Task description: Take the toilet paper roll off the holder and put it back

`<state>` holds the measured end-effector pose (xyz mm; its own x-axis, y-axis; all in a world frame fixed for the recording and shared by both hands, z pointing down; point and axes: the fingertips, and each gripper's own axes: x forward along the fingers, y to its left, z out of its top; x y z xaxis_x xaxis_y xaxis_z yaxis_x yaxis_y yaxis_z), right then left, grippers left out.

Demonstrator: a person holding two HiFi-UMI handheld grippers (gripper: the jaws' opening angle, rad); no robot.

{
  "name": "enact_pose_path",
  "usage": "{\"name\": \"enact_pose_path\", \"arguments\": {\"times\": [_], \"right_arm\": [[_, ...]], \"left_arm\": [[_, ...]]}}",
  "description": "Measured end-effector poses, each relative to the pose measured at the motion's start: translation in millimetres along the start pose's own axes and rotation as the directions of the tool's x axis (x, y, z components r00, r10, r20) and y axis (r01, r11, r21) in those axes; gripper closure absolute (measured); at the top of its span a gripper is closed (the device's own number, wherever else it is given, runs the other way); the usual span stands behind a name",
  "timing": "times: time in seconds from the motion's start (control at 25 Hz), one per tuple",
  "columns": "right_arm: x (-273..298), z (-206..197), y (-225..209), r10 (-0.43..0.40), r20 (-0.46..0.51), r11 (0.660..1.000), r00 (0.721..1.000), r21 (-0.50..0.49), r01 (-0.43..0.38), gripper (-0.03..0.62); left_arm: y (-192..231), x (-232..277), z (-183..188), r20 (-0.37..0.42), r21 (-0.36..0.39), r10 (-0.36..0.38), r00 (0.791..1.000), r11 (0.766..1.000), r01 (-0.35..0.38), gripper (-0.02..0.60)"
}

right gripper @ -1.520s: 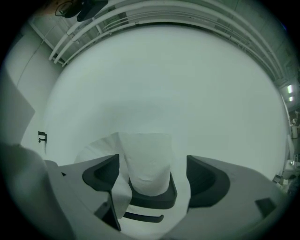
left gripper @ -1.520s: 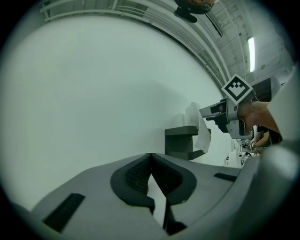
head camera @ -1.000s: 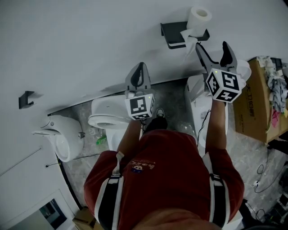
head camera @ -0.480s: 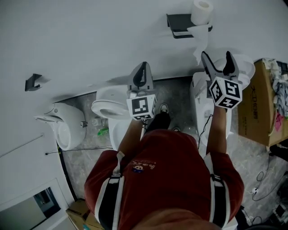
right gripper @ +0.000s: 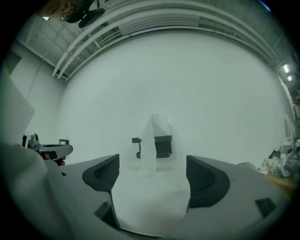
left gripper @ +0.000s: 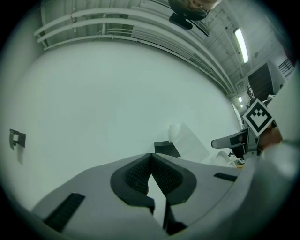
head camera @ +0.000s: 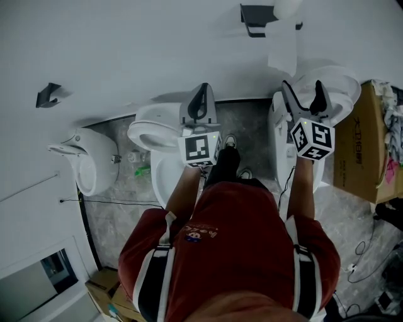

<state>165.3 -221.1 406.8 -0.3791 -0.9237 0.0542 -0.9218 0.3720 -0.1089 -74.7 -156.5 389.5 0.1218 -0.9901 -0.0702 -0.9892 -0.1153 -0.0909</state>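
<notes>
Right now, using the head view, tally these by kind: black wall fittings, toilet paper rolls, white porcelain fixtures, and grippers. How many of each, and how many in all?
Black wall fittings: 2, holder and hook
Toilet paper rolls: 1
White porcelain fixtures: 3
Grippers: 2, left gripper and right gripper
Total: 8

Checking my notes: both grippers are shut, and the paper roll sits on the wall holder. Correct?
Only the left gripper is shut. The right gripper view shows the right gripper open. The roll does sit on the holder.
</notes>
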Motion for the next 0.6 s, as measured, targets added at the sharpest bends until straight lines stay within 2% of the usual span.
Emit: {"name": "enact_pose_path", "arguments": {"times": [0.36, 0.6], "right_arm": [[-24.9, -7.1, 7.2, -0.005, 0.019, 1.0, 1.0, -0.003, 0.006, 0.14], [-33.3, -3.0, 2.9, -0.017, 0.029, 1.0, 0.999, -0.004, 0.017, 0.145]], "left_arm": [[2.5, -27.4, -1.6, 0.03, -0.002, 0.015, 0.999, 1.0, -0.015, 0.563], [-5.1, -29.9, 0.1, 0.035, 0.0, 0.0, 0.999, 1.0, 0.0, 0.563]]}}
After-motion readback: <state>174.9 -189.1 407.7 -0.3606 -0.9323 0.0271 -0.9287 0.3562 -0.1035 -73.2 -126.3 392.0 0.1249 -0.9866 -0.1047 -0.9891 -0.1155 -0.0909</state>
